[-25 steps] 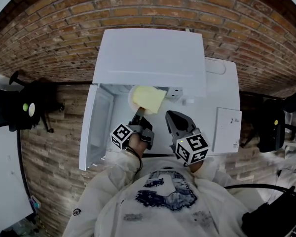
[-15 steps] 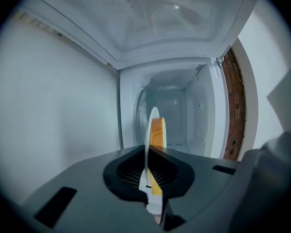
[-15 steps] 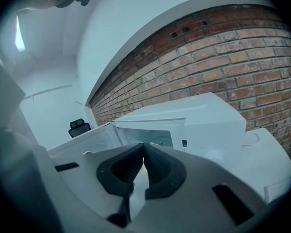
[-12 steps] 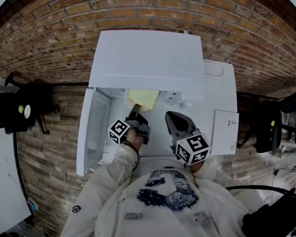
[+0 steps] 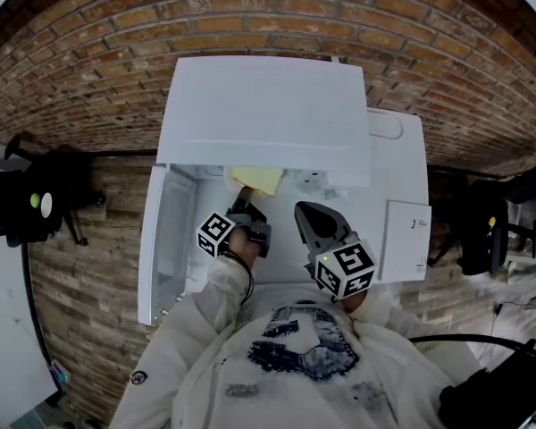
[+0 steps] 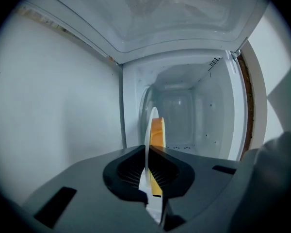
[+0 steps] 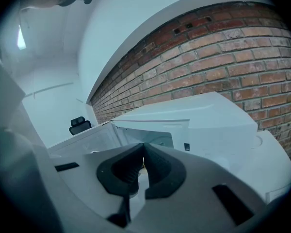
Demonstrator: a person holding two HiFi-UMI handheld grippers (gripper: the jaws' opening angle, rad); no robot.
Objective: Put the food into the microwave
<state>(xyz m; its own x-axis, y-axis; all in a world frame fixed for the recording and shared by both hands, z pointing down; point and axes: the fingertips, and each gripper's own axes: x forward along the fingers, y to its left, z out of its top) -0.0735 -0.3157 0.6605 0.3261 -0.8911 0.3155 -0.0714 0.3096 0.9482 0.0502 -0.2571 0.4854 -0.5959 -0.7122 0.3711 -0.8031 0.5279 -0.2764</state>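
Note:
A white microwave (image 5: 268,105) stands before me with its door (image 5: 165,239) swung open to the left. My left gripper (image 5: 244,206) is shut on the rim of a white plate with a yellow slice of food (image 5: 257,179), and both reach into the opening under the microwave's top. In the left gripper view the plate (image 6: 146,144) shows edge-on between the jaws of the left gripper (image 6: 148,153), with the food (image 6: 157,130) on it and the white cavity (image 6: 184,110) just ahead. My right gripper (image 5: 305,217) hovers to the right of the opening, shut and empty (image 7: 144,152).
The microwave sits on a white surface (image 5: 402,150) against a brick wall (image 5: 89,61). A white card (image 5: 409,237) lies at the right. Black equipment (image 5: 36,199) stands at the left, and more black equipment (image 5: 487,231) at the right.
My left gripper has carried the plate forward and lower into the microwave, so less of the yellow food shows from above. The right gripper has stayed in place.

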